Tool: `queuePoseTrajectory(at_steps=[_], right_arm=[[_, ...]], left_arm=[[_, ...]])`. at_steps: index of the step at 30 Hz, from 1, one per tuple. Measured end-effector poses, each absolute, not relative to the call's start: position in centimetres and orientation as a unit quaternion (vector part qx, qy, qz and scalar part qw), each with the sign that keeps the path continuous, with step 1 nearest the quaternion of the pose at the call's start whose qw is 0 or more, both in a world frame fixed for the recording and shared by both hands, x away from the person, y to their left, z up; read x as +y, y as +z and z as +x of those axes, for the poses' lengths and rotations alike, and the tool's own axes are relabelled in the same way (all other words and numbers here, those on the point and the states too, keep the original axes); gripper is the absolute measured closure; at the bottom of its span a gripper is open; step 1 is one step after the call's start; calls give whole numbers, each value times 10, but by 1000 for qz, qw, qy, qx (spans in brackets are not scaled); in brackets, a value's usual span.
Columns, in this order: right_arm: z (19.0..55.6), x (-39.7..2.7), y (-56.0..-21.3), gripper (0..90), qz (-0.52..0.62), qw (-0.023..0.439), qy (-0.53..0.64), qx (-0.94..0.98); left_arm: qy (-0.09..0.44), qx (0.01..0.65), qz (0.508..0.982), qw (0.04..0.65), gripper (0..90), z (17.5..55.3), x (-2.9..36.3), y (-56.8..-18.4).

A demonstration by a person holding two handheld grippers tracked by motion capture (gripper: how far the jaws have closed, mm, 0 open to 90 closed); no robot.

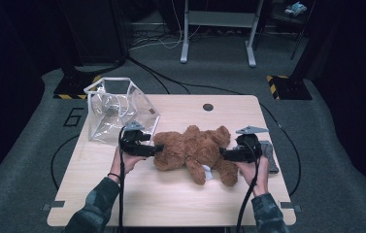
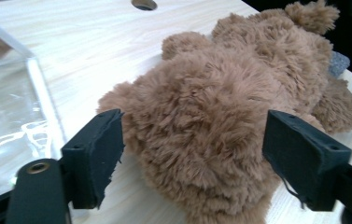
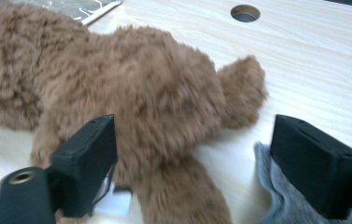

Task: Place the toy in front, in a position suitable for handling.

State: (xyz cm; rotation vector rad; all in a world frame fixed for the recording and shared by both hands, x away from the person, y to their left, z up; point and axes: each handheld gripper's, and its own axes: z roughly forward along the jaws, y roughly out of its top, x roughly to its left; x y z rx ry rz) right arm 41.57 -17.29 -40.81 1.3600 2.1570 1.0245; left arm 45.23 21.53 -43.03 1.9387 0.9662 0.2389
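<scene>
From above, you see a clear plastic box [image 1: 117, 109] at the table's [image 1: 171, 199] far left, with a "6" marked on the floor beside it. Your left gripper [image 2: 190, 154] is released, jaws spread around the teddy bear's [image 1: 195, 150] head. Your right gripper [image 3: 194, 163] is released too, straddling its legs, with a grey cloth [image 3: 276, 196] under one jaw.

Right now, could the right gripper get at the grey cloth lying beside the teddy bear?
Probably yes. The right gripper is open beside the grey cloth, which lies right under one of its jaws. The teddy bear lies to the other side, so nothing seems to block the way.
</scene>
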Motion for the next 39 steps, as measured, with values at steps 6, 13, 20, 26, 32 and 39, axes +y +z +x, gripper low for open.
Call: queuePoseTrajectory(at_steps=[6,13,20,26,32,39], right_arm=[[387,-200,-423,0,494,201,368,761],[359,-228,-458,0,522,200,365,744],[344,-240,-491,0,540,199,349,740],[336,-249,-508,0,555,198,345,730],[335,-252,-520,0,562,209,329,730],[337,-248,-528,2,558,235,302,736]], left_arm=[[111,418,776,459,115,450,231,-425],[154,445,769,433,37,448,249,-426],[169,456,761,430,53,447,258,-427],[184,447,759,435,67,434,257,-419],[219,471,741,425,158,431,262,-416],[244,513,713,411,304,448,268,-428]])
